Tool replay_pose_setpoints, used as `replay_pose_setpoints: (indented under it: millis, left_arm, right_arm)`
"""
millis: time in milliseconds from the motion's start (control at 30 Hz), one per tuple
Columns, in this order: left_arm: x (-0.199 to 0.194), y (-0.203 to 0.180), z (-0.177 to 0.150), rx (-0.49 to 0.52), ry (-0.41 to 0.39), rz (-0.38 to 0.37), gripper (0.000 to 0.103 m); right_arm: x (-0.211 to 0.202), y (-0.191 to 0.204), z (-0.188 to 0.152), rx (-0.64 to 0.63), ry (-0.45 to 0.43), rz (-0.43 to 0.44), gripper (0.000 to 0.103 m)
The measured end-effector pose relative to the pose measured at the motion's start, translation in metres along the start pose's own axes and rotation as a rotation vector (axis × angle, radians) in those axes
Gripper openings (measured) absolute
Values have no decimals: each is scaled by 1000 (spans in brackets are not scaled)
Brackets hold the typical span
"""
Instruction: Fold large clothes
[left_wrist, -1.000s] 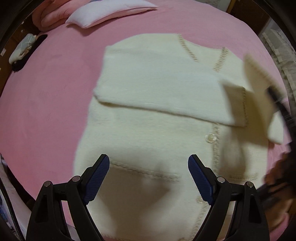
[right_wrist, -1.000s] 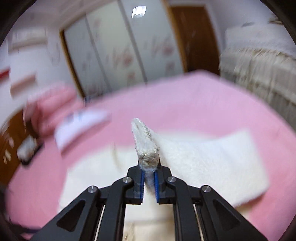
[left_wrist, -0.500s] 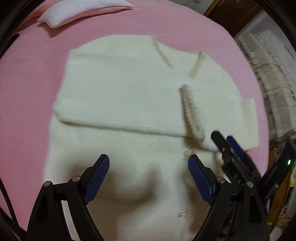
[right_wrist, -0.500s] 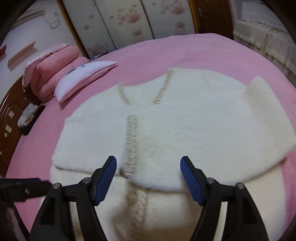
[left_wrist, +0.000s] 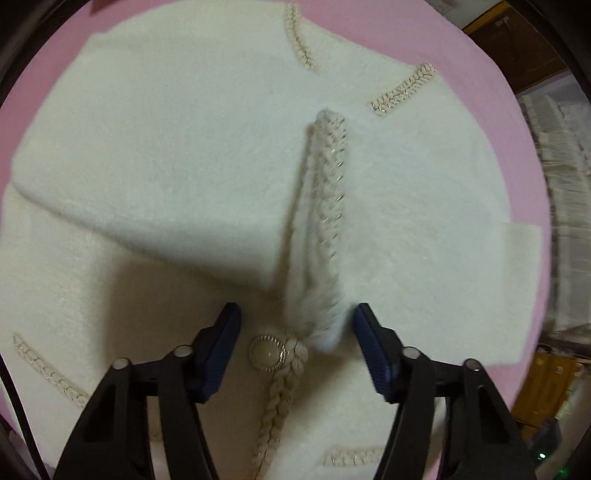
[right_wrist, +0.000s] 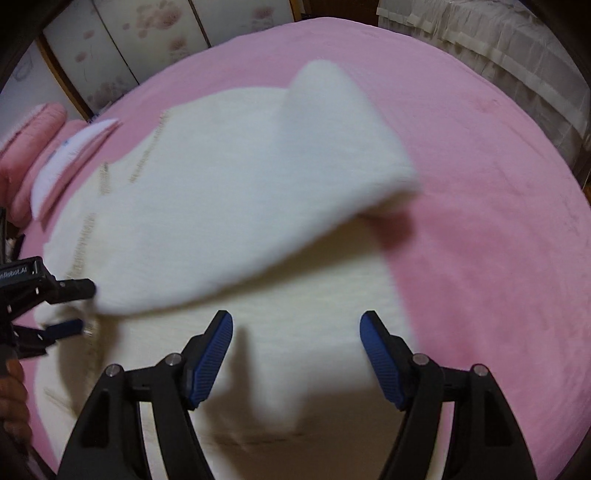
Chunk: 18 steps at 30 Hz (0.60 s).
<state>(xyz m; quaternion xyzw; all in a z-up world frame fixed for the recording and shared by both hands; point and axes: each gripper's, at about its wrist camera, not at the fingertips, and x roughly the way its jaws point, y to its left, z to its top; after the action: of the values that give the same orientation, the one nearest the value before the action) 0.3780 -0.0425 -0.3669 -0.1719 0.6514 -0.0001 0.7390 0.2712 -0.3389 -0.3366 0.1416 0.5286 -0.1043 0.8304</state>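
A cream fluffy cardigan with braided trim lies flat on the pink bed, both sleeves folded across its chest. My left gripper is open just above the cardigan's front, its jaws either side of the braided cuffs where the sleeves meet; a round button lies between the fingers. My right gripper is open and empty above the cardigan's right side, below the folded right sleeve. The left gripper also shows at the left edge of the right wrist view.
The pink bedspread surrounds the cardigan. A white pillow and pink pillows lie at the head. A cream lace-covered piece of furniture stands beside the bed. Wardrobe doors stand behind.
My right gripper let go of the right sleeve's cuff, laid it across the chest and moved right, open. My left gripper moved forward and down to the cuffs at the cardigan's middle.
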Motion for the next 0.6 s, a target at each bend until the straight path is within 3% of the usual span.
replay_pose_setpoints:
  millis: [67, 100, 133, 233, 467, 600]
  left_arm:
    - [0, -12, -2, 21, -39, 27, 28]
    - [-1, -17, -3, 25, -53, 57, 26]
    - [-3, -22, -5, 29, -74, 82, 14]
    - [-18, -36, -5, 34, -135, 80, 14]
    - [-97, -55, 26, 18, -365, -81, 14]
    - [-131, -45, 40, 26, -519, -4, 14]
  right_arm:
    - [2, -11, 4, -39, 2, -18, 72]
    - [5, -17, 7, -64, 8, -35, 72]
    - [7, -22, 10, -79, 11, -37, 72]
    - [12, -34, 22, -101, 12, -14, 72]
    - [27, -28, 48, -163, -6, 13, 72]
    - [28, -24, 54, -191, -32, 19, 72]
